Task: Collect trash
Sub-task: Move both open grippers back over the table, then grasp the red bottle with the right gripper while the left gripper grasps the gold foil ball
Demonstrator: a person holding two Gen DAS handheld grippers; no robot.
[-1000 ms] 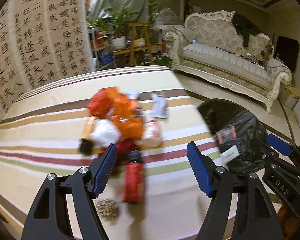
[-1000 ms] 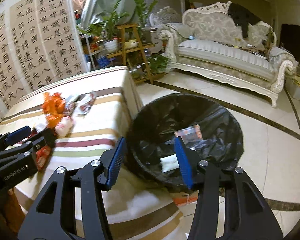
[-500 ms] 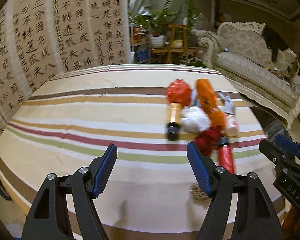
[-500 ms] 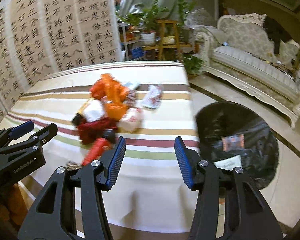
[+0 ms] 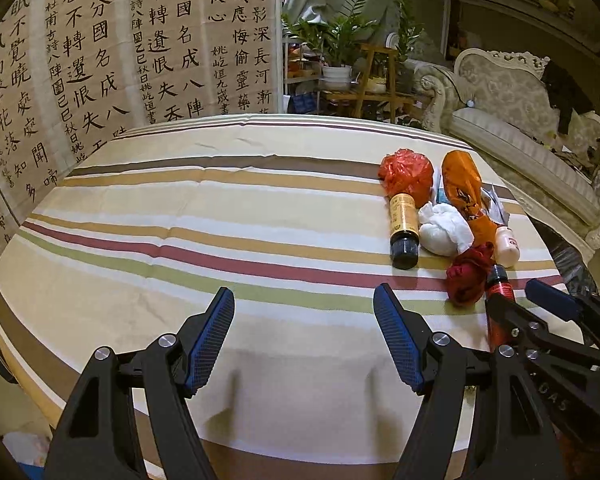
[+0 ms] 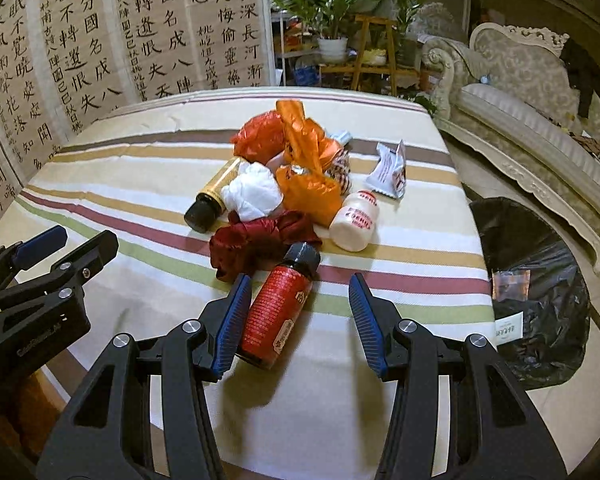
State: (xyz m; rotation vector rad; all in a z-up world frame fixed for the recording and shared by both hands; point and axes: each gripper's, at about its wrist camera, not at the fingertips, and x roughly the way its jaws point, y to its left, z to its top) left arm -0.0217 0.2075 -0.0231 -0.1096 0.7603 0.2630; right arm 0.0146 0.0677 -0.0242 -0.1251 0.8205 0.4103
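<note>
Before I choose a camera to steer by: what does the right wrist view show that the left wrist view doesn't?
Right wrist only: the open black-lined trash bin beside the table, a white snack wrapper, and the whole red-labelled bottle lying between the open right gripper fingers, unpinched. Left wrist only: the striped tablecloth's bare stretch under the open left gripper. Both: the amber bottle, white wad, orange bags.

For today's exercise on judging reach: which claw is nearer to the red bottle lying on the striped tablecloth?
Right. The right claw has the red bottle between its open blue pads, close to one pad. The left claw hangs open over bare tablecloth, off to the bottle's side.
</note>
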